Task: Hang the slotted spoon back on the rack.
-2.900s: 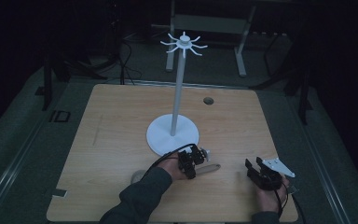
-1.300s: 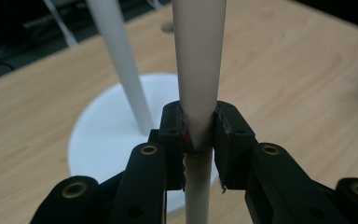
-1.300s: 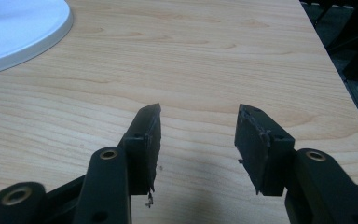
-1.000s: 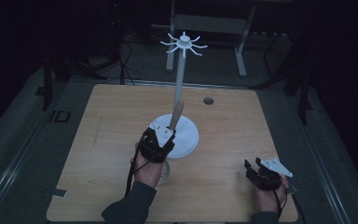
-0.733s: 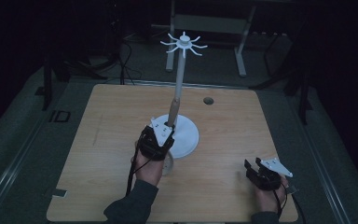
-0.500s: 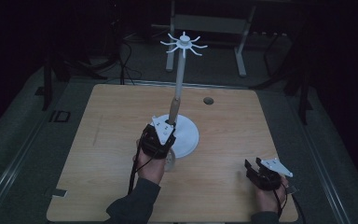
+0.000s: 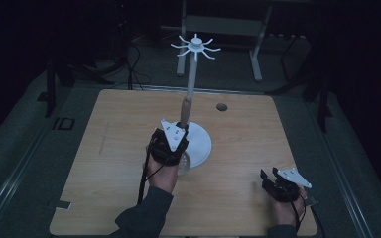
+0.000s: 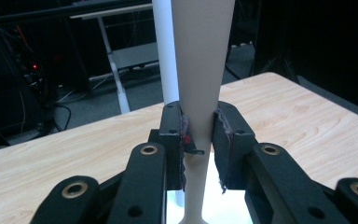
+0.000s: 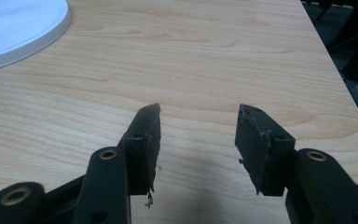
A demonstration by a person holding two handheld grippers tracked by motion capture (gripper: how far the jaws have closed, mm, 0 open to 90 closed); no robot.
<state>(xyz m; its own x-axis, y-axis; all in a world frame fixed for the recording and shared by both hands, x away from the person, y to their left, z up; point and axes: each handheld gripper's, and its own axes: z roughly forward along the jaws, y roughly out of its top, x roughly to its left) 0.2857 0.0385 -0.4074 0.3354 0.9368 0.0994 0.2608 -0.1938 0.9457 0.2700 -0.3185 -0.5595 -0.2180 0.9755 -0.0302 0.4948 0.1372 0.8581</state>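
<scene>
On the wooden table (image 7: 104, 163), a white stand (image 7: 198, 144) with a tall pole and hooked crown is being shown, its round base just beside the left gripper (image 8: 199, 135). A beige wooden handle (image 8: 200, 70) is being clamped upright between that gripper's pads, close beside the pole. Near the table's right edge, the right gripper (image 9: 198, 128) is being held with jaws wide apart and nothing between them.

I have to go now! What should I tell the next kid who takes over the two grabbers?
Left gripper: shut on the beige tapered wooden handle of a utensil, held upright beside the white stand pole.
Right gripper: open, nothing between its jaws, resting near the light wooden table's right front corner.
White stand with hooked top: nothing hangs on it.
Done: utensil picked up.
Left, probably: lift it and hang it on a hook.
</scene>
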